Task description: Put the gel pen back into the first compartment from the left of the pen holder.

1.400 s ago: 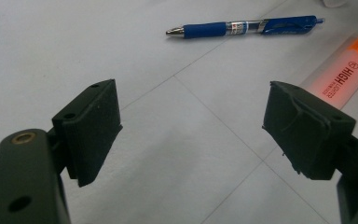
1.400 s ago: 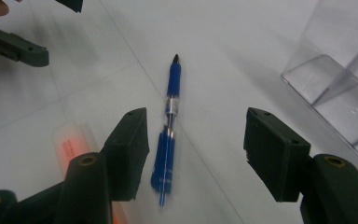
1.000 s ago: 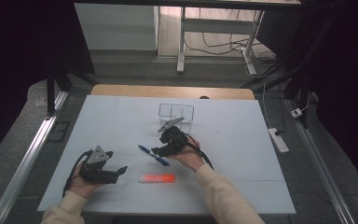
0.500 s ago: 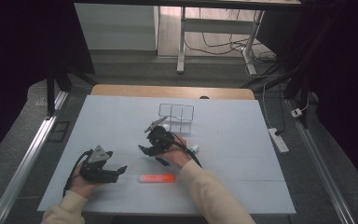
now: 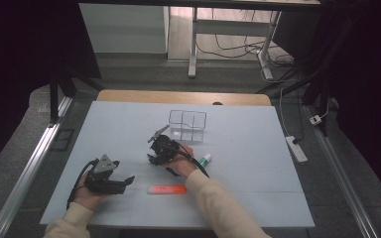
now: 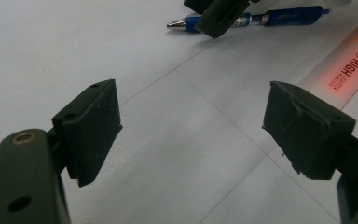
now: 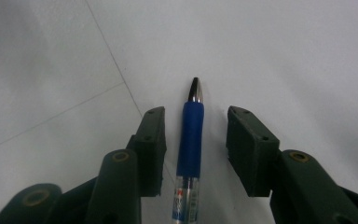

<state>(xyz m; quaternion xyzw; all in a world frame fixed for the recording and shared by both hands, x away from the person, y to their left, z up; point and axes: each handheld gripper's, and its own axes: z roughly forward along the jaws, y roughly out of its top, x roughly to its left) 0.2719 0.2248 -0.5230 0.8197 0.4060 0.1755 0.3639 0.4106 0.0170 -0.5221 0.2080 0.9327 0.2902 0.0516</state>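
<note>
Blue pen (image 7: 190,135) lies flat on the white bench (image 5: 258,148), near its middle, tip toward twelve o'clock in the right gripper view. Right gripper (image 7: 195,140) straddles it; its jaws have just been closing, half shut, with the pen between them and a gap on either side, not yet gripped. Left gripper (image 6: 191,126) rests at eight o'clock on the bench, jaws wide open and empty. An orange highlighter (image 5: 166,189) lies at six o'clock.
</note>
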